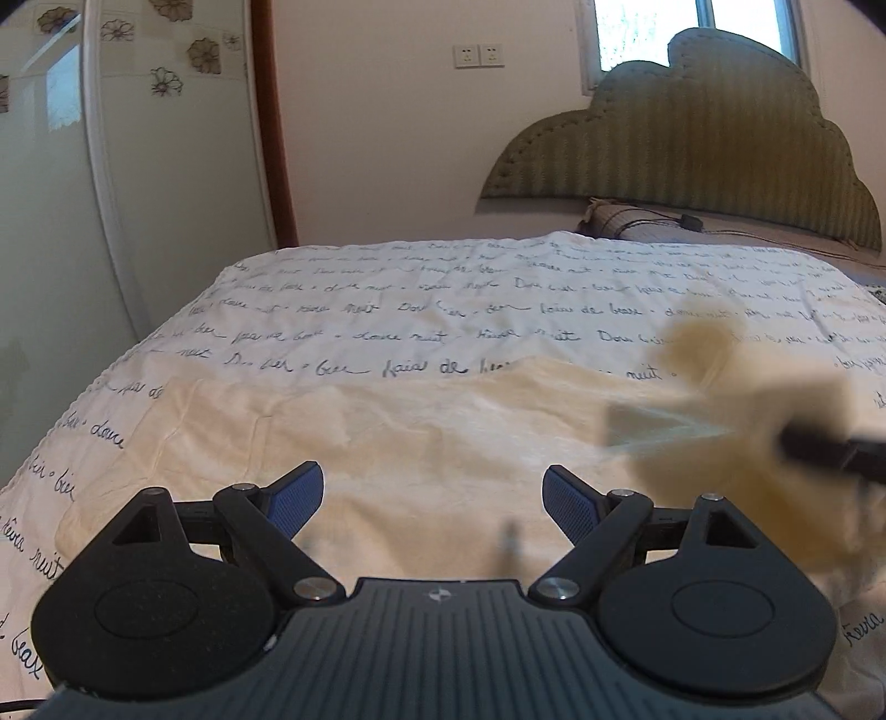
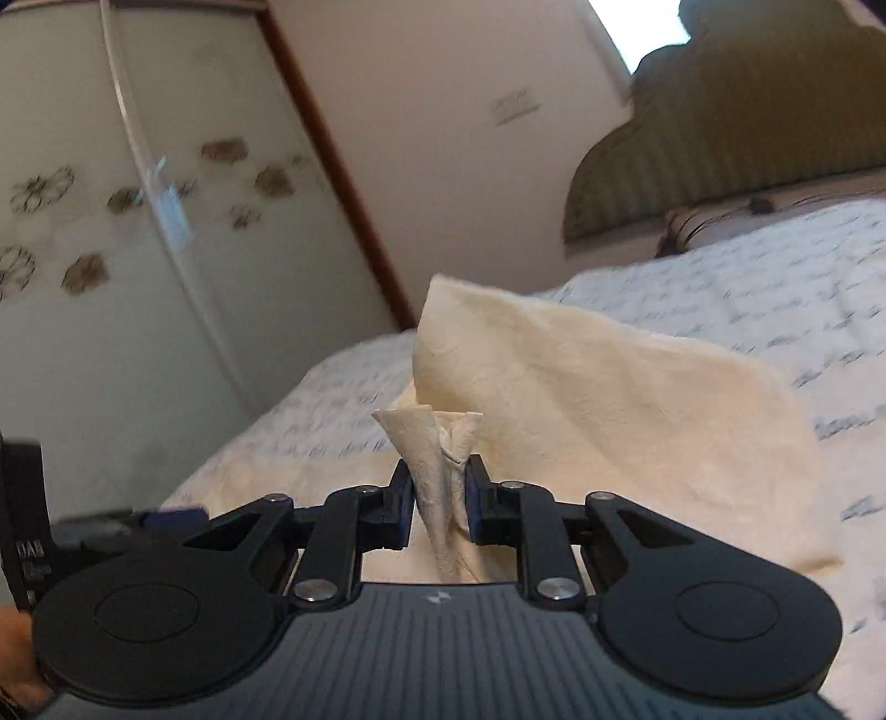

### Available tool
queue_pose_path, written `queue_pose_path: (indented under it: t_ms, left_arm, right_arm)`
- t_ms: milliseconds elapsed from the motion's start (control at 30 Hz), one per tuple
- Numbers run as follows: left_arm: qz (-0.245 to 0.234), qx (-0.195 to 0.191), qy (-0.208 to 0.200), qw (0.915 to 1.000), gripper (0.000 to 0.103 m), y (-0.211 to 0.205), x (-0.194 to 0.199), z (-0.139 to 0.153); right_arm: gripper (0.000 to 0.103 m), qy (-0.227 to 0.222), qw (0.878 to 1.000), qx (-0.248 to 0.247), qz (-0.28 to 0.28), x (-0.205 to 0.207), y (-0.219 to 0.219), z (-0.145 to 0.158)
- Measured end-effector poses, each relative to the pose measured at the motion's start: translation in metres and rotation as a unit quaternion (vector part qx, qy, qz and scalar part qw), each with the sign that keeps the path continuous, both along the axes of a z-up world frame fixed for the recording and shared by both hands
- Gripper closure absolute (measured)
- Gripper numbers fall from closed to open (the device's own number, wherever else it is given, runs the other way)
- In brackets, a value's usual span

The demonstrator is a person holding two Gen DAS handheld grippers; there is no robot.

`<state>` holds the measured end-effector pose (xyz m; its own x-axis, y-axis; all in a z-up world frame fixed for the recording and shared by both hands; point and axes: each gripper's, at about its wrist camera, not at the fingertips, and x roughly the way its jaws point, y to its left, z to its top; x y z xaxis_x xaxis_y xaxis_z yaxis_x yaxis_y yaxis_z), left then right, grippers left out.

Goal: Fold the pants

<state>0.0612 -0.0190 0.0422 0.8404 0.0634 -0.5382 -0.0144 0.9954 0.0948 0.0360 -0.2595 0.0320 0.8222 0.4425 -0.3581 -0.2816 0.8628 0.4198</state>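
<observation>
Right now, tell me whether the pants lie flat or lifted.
Partly lifted: the right gripper pinches a bunched edge of the pants, raised above the bed.

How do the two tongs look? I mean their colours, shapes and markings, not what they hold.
The two black plastic tongs, left and right, look alike: a dark grey ribbed body with a small white emblem, two round black discs, angular link arms with silver screws, and blue textured finger pads. In the right wrist view the left tool's side carries small white lettering, too blurred to read.

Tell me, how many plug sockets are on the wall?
2: two white plug sockets side by side on the far wall, left socket and right socket, left of the window. Others may be hidden.
</observation>
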Motion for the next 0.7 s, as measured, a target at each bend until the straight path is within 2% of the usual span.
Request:
queue_pose_path:
  t_ms: [67, 133, 200, 267, 300, 367, 400, 467, 500, 567, 600, 633, 667, 700]
  left_arm:
    - [0.006, -0.003, 0.003, 1.0, 0.014, 0.004, 0.001, 0.001]
    - [0.009, -0.011, 0.006, 0.9999, 0.014, 0.006, 0.003, 0.001]
    - [0.007, -0.019, 0.009, 0.9998, 0.014, 0.007, 0.004, 0.003]
    - [0.005, -0.024, 0.007, 0.9997, 0.014, 0.009, 0.006, 0.006]
    - [0.0, -0.028, 0.007, 0.9996, 0.014, 0.008, 0.008, 0.008]
    - [-0.024, -0.044, 0.011, 0.9987, 0.014, 0.002, 0.014, 0.013]
    - [-0.036, -0.052, 0.012, 0.9979, 0.014, -0.004, 0.016, 0.015]
    - [-0.06, -0.068, 0.01, 0.9958, 0.013, -0.021, 0.023, 0.017]
    - [-0.071, -0.073, 0.01, 0.9948, 0.011, -0.031, 0.027, 0.017]
    - [-0.108, -0.073, 0.016, 0.9913, 0.006, -0.057, 0.04, 0.012]
    - [-0.131, -0.066, 0.028, 0.9888, 0.002, -0.07, 0.049, 0.004]
    - [-0.149, -0.048, 0.047, 0.9865, 0.002, -0.083, 0.06, -0.006]
    - [-0.15, -0.02, 0.067, 0.9862, 0.013, -0.093, 0.069, -0.017]
    - [-0.142, 0.008, 0.078, 0.9868, 0.021, -0.1, 0.074, -0.027]
  right_arm:
    - [0.085, 0.025, 0.999, -0.034, 0.029, 0.011, 0.031, -0.019]
    - [0.08, 0.063, 0.99, -0.114, 0.046, 0.017, 0.061, -0.034]
    - [0.079, 0.064, 0.982, -0.169, 0.044, 0.006, 0.079, -0.038]
    - [0.072, 0.065, 0.982, -0.163, 0.068, -0.007, 0.077, -0.022]
    - [0.067, 0.049, 0.986, -0.136, 0.081, -0.016, 0.067, -0.01]
    - [0.066, 0.014, 0.993, -0.078, 0.093, -0.034, 0.042, 0.012]
    - [0.066, 0.011, 0.995, -0.064, 0.079, -0.035, 0.027, 0.019]
    - [0.066, 0.009, 0.997, -0.08, 0.012, -0.021, -0.001, 0.028]
    - [0.065, 0.019, 0.995, -0.093, -0.016, -0.013, -0.012, 0.026]
    - [0.064, 0.08, 0.99, -0.111, -0.044, 0.021, -0.031, 0.01]
    - [0.067, 0.109, 0.985, -0.123, -0.054, 0.033, -0.035, -0.004]
    - [0.067, 0.135, 0.98, -0.134, -0.062, 0.044, -0.035, -0.018]
    - [0.067, 0.154, 0.977, -0.136, -0.065, 0.047, -0.034, -0.029]
    - [0.065, 0.148, 0.976, -0.137, -0.075, 0.042, -0.031, -0.03]
